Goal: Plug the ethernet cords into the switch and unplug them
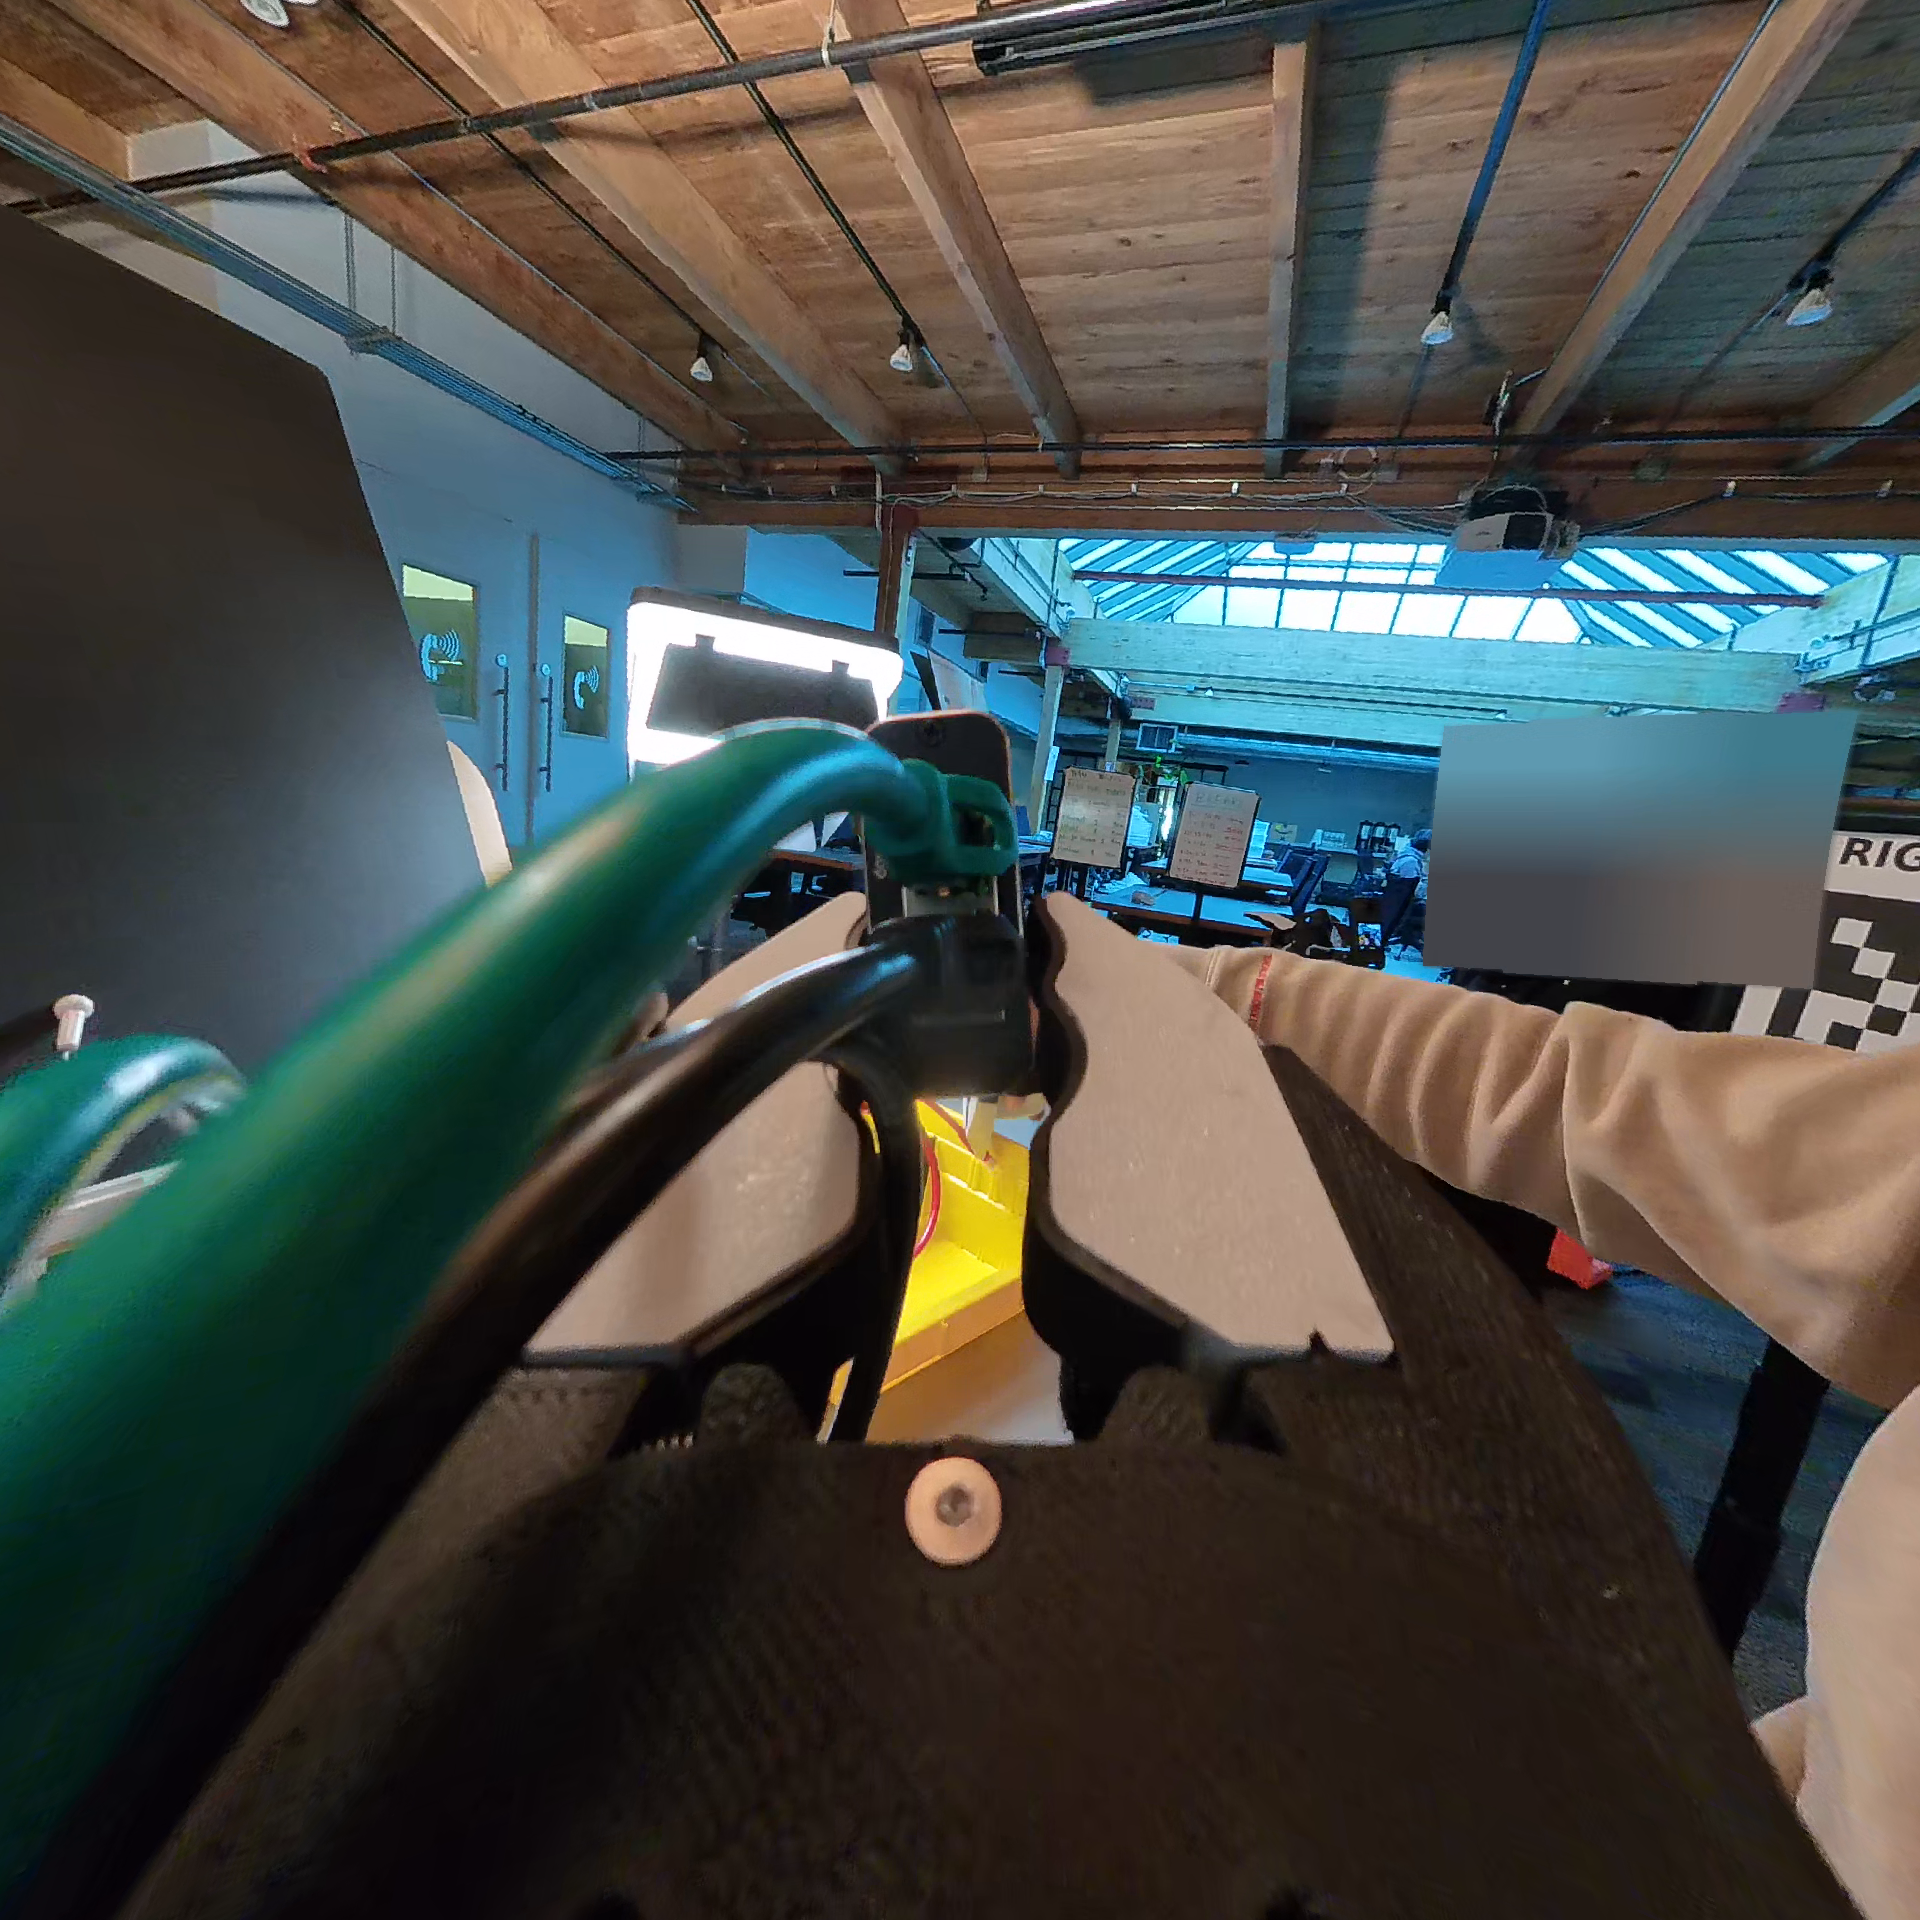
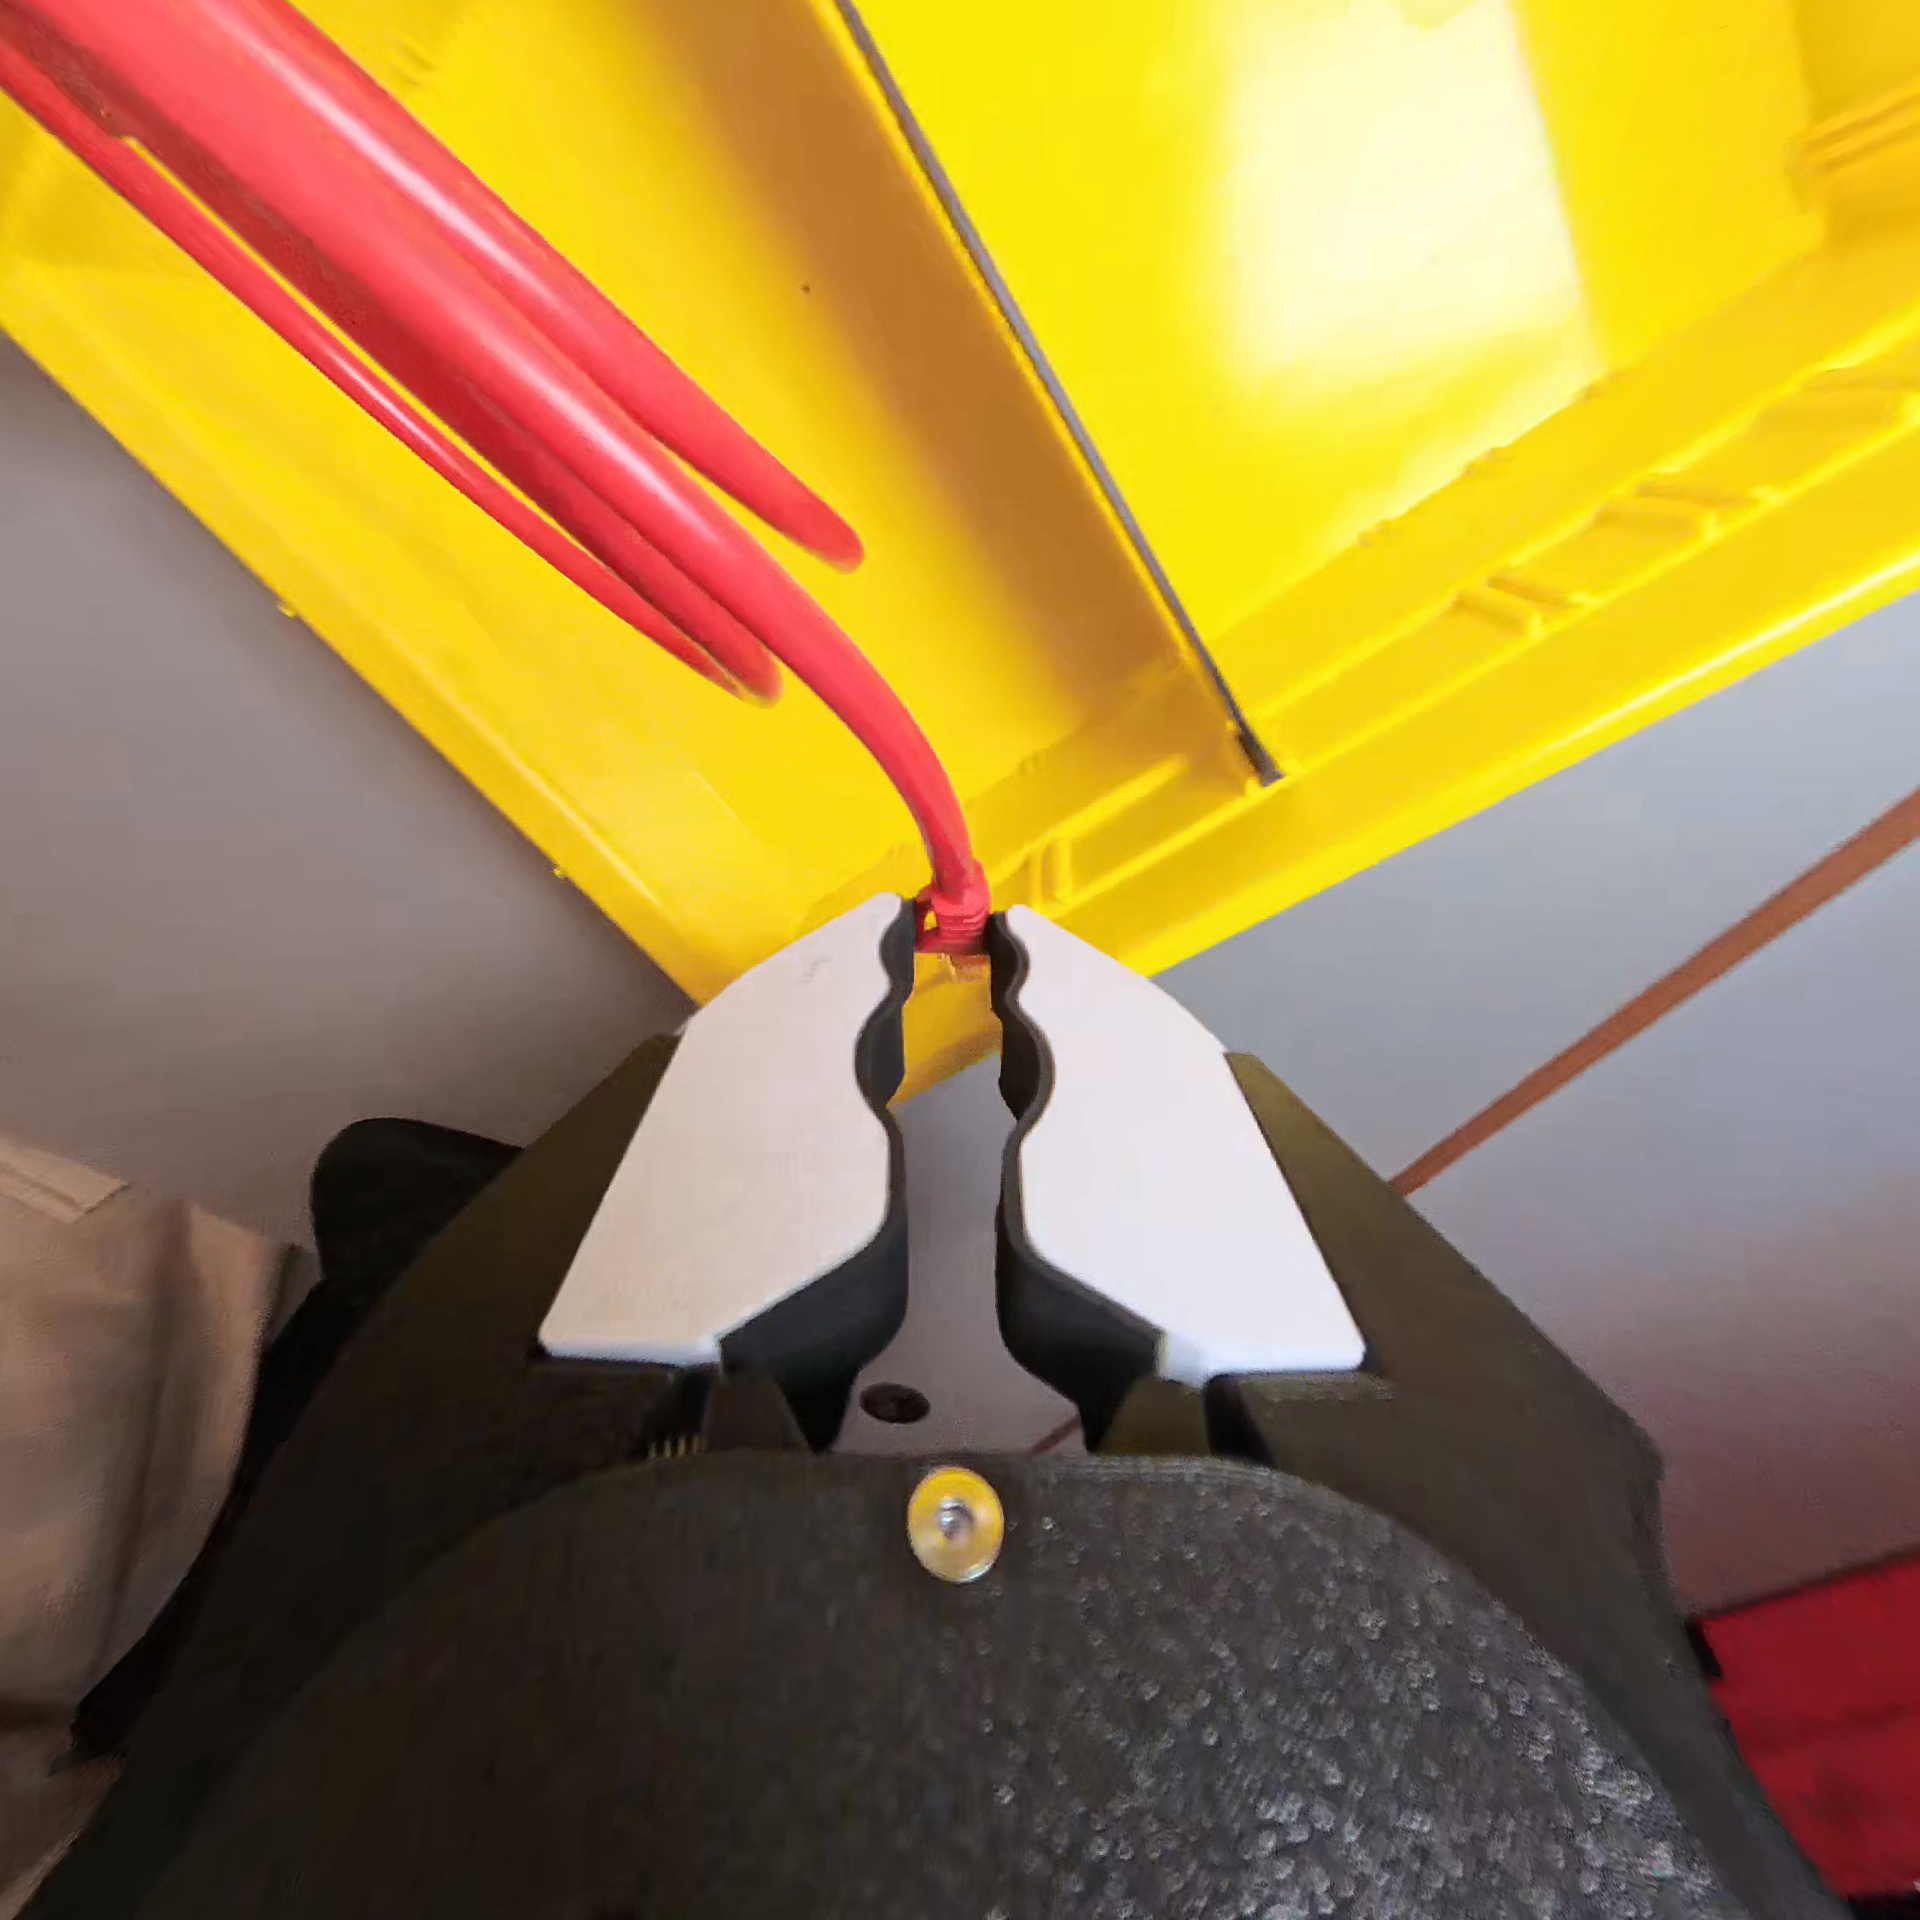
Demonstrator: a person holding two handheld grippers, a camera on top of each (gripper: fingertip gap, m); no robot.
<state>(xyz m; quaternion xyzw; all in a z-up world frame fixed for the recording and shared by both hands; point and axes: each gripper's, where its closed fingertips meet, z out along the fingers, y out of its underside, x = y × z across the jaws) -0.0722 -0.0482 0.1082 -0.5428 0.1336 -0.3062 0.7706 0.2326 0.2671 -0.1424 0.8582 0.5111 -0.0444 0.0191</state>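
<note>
Your right gripper (image 2: 951, 940) pinches the red plug (image 2: 958, 914) over the yellow bin (image 2: 1351, 675); your left gripper (image 1: 951, 997) clamps the switch (image 1: 940, 821) — green cord (image 1: 416, 1091) and black cord (image 1: 727, 1039) already seated. You're mid-plugging — next, line up red with a free port.

Both grippers (image 1: 951, 997) (image 2: 951, 940) have black textured bodies, white-faced wavy jaws, one pale screw; beige sleeve (image 1: 1558, 1122).
</note>
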